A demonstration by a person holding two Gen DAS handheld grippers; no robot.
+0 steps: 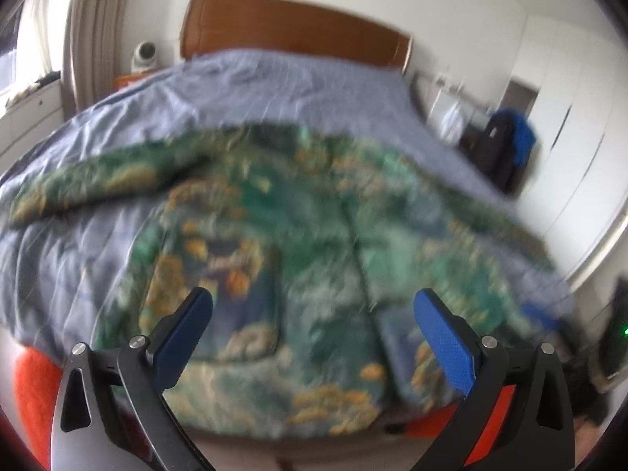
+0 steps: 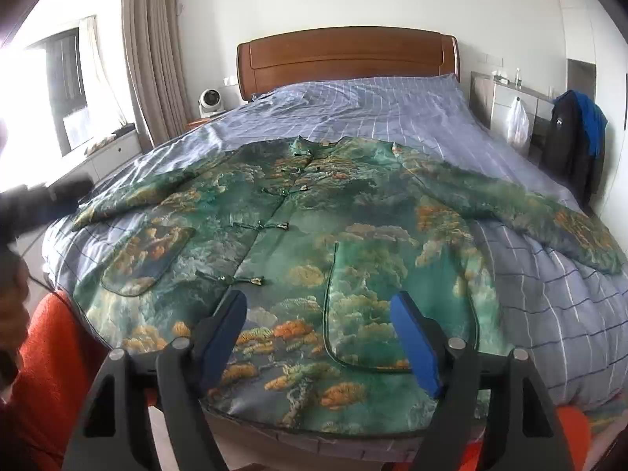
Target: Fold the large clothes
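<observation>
Spread flat, front up and fastened, across the lower centre of both views: a green patterned jacket [image 2: 314,243] on a blue checked bed cover [image 2: 392,110], sleeves thrown out to left and right, presumably laid so for folding. Left gripper [image 1: 312,314] wide open above the hem, nothing between the blue pads, though blurred there. Right gripper [image 2: 318,318] open too, gripping nothing, poised over the lower edge. No fold begun yet; wooden headboard [image 2: 345,55] at upper centre.
</observation>
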